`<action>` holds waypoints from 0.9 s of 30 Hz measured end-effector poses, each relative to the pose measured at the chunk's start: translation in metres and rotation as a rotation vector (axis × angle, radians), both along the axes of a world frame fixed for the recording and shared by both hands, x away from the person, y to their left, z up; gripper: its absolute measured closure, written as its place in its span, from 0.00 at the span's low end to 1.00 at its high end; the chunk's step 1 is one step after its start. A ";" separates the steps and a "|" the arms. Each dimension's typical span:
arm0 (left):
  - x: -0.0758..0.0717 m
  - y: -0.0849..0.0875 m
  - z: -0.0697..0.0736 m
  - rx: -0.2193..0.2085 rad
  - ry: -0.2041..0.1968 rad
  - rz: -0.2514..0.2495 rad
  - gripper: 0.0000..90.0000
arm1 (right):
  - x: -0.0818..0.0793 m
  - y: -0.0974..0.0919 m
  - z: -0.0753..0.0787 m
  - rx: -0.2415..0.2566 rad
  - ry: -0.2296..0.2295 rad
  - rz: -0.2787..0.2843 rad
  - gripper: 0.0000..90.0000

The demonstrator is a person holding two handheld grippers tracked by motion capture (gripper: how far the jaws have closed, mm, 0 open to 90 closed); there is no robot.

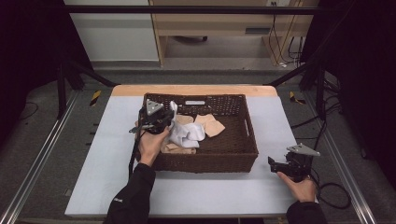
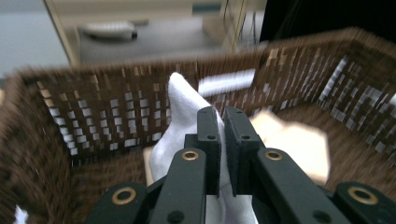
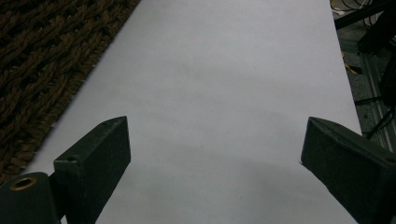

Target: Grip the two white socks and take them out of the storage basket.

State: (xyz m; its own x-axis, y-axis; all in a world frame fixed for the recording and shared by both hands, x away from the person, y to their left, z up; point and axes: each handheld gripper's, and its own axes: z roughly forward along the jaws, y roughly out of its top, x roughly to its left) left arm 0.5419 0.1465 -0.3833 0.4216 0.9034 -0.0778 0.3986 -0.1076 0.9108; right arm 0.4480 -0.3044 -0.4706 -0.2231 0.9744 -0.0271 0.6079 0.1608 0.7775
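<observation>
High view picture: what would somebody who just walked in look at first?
Probably the dark brown woven wicker basket in the middle of the white table. At its left side, the left gripper is shut on a soft white cloth, with beige cloths lying beside it. The right gripper rests open on the table, right of the basket.

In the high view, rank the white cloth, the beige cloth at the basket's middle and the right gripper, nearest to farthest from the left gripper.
1. White cloth: pinched in the left gripper jaws, at the basket's left side.
2. Beige cloth: on the basket floor, just right of the white one.
3. Right gripper: outside the basket, on the table's right edge.
</observation>
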 end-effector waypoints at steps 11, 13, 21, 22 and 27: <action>-0.016 0.017 0.037 -0.109 -0.142 -0.010 0.94 | -0.001 -0.001 0.001 0.003 -0.004 -0.004 0.09; -0.020 0.019 0.044 -0.123 -0.159 -0.017 0.94 | -0.001 -0.001 0.001 0.004 -0.003 -0.004 0.09; -0.043 0.034 0.070 -0.142 -0.216 -0.041 0.94 | -0.002 -0.001 0.001 0.003 -0.006 -0.004 0.10; -0.047 0.037 0.073 -0.146 -0.223 -0.043 0.94 | -0.002 -0.001 0.001 0.002 -0.005 -0.003 0.10; -0.062 0.052 0.084 -0.145 -0.255 -0.046 0.94 | -0.002 -0.001 0.001 0.002 -0.004 -0.005 0.10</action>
State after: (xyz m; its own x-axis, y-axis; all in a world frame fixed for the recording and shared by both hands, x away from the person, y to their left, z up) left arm 0.4800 0.1988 -0.2993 0.4842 0.8702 -0.0911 0.1525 0.0186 0.9881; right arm 0.4463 -0.3053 -0.4693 -0.2179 0.9756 -0.0258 0.6053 0.1558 0.7806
